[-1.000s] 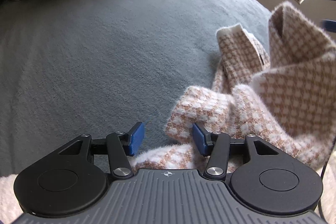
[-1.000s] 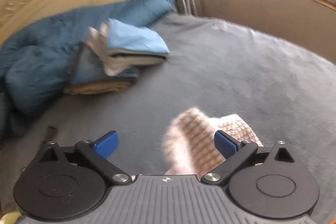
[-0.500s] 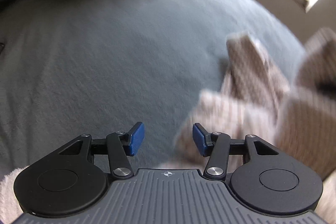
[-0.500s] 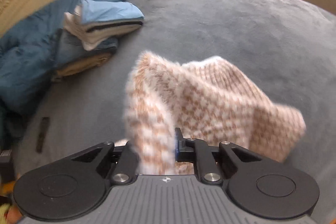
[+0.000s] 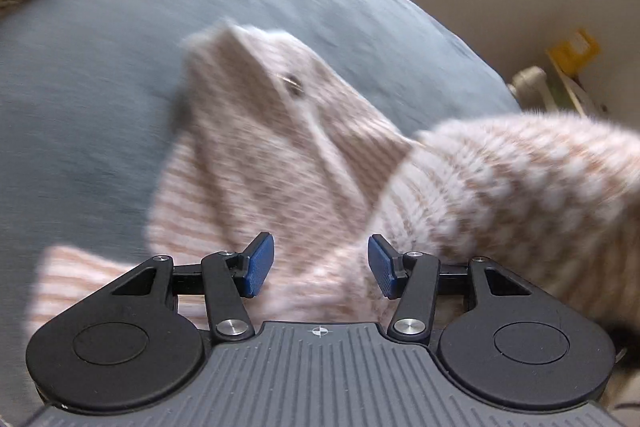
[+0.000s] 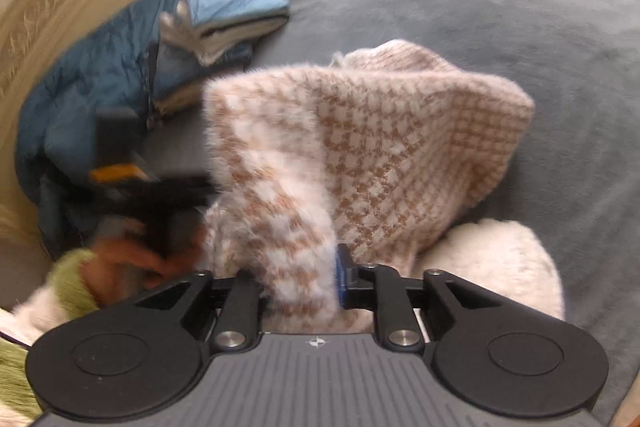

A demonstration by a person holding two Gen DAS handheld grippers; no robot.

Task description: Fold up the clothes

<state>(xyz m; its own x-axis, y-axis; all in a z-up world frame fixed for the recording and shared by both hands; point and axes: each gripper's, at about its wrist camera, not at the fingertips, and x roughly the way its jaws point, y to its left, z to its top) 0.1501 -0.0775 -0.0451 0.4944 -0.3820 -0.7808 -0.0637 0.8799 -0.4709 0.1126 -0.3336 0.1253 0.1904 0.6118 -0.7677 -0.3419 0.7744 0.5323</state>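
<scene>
A fuzzy pink-and-white houndstooth sweater (image 5: 280, 155) lies crumpled on the grey bed cover (image 5: 100, 75). My left gripper (image 5: 316, 265) is open just above it, its blue pads (image 5: 258, 263) apart with knit between and below them. My right gripper (image 6: 298, 273) is shut on a fold of the same sweater (image 6: 380, 147) and holds it lifted off the bed. The left gripper shows blurred at the left of the right wrist view (image 6: 160, 187).
A stack of folded clothes (image 6: 224, 23) and a blue duvet (image 6: 100, 83) lie at the head of the bed by the carved headboard (image 6: 48, 3). Green and orange garments (image 6: 100, 267) lie at the near left. A yellow object (image 5: 576, 47) stands beyond the bed's right edge.
My right gripper closed on the sweater and lifted it. My left gripper swung right, over the sweater, still open. The view is motion-blurred.
</scene>
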